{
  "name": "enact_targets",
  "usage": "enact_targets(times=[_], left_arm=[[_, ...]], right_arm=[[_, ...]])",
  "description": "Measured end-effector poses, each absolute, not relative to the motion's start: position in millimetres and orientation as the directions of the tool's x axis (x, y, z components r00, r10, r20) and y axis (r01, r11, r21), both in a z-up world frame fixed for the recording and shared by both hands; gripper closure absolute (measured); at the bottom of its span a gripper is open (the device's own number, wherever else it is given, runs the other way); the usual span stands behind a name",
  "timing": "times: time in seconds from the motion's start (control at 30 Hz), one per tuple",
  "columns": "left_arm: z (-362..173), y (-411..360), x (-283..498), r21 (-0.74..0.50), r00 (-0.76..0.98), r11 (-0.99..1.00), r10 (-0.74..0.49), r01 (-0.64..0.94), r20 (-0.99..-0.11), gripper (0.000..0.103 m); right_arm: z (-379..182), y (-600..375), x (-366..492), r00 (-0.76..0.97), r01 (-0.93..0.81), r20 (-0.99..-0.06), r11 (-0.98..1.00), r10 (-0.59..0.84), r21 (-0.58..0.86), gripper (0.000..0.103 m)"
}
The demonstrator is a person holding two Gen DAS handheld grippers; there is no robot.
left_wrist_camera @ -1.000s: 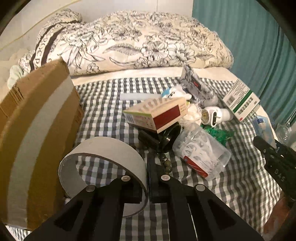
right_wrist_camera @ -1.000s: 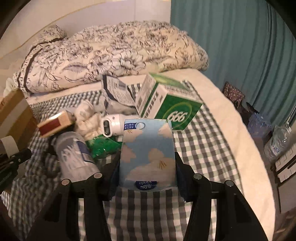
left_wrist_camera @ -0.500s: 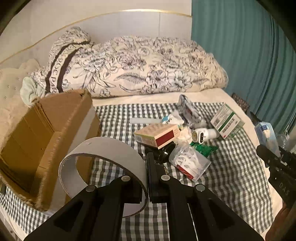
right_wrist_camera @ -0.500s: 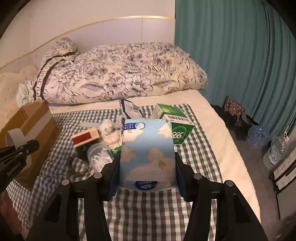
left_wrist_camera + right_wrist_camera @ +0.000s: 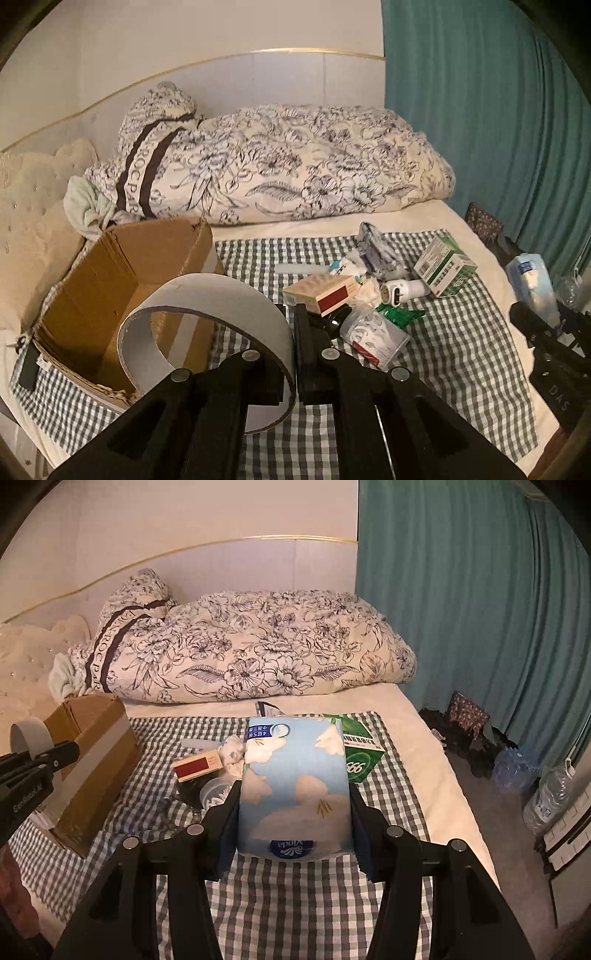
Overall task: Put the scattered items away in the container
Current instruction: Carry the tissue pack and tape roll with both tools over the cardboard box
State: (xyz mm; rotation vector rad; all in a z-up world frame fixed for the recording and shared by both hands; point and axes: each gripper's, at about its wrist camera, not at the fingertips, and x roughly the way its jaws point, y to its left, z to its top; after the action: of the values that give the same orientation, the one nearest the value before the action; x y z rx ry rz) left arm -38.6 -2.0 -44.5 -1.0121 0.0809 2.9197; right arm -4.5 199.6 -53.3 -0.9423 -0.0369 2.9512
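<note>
The left gripper [image 5: 295, 343] has its jaws pinched together on the tape roll's [image 5: 207, 295] wall. The right gripper [image 5: 293, 827] has its jaws partly apart, clamped on the Vinda tissue pack [image 5: 295, 782].

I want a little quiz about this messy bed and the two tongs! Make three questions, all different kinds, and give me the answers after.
1. True or false: the cardboard box stands open on the checked cloth.
2. What do the right tongs hold? A) green medicine box B) blue Vinda tissue pack C) clear plastic cup
3. Fill in: the left tongs pinch a grey ____ ring.

Key
1. True.
2. B: the blue Vinda tissue pack sits between the fingers; the green medicine box and clear plastic cup lie on the cloth.
3. Tape: the fingers clamp the wall of the tape ring.
</note>
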Motion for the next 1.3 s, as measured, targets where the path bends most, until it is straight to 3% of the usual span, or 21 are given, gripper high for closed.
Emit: enact_targets(times=[0.33, 0.67, 0.8, 1.3], left_arm=[[-19.4, -16.8, -30.7, 0.096, -0.816, -0.994, -0.009, -0.057, -0.578, 0.099], [12.6, -69.3, -36.4, 0.075, -0.836, -0.997, -0.032, -0.011, -0.548, 0.099], [10.3, -88.7, -43.4, 0.119, -0.836, -0.993, -0.058, -0.008, -0.546, 0.099], [-6.6, -177.9, -52.7, 0.041, -0.799, -0.994, -0.105, 0.099, -0.593, 0.099]], right_arm=[[-29.5, 182.5, 0.3, -0.834, 0.013, -0.551, -1.0, 0.0, -0.02, 0.052], [-3.7, 146.7, -7.3, -0.844, 0.1, -0.528, -0.995, -0.095, 0.02, 0.052], [2.5, 126.4, -11.0, -0.845, 0.13, -0.522, -0.991, -0.118, 0.015, 0.052], [-9.0, 49.6, -22.8, -0.818, 0.244, -0.534, -0.97, -0.211, 0.01, 0.051]])
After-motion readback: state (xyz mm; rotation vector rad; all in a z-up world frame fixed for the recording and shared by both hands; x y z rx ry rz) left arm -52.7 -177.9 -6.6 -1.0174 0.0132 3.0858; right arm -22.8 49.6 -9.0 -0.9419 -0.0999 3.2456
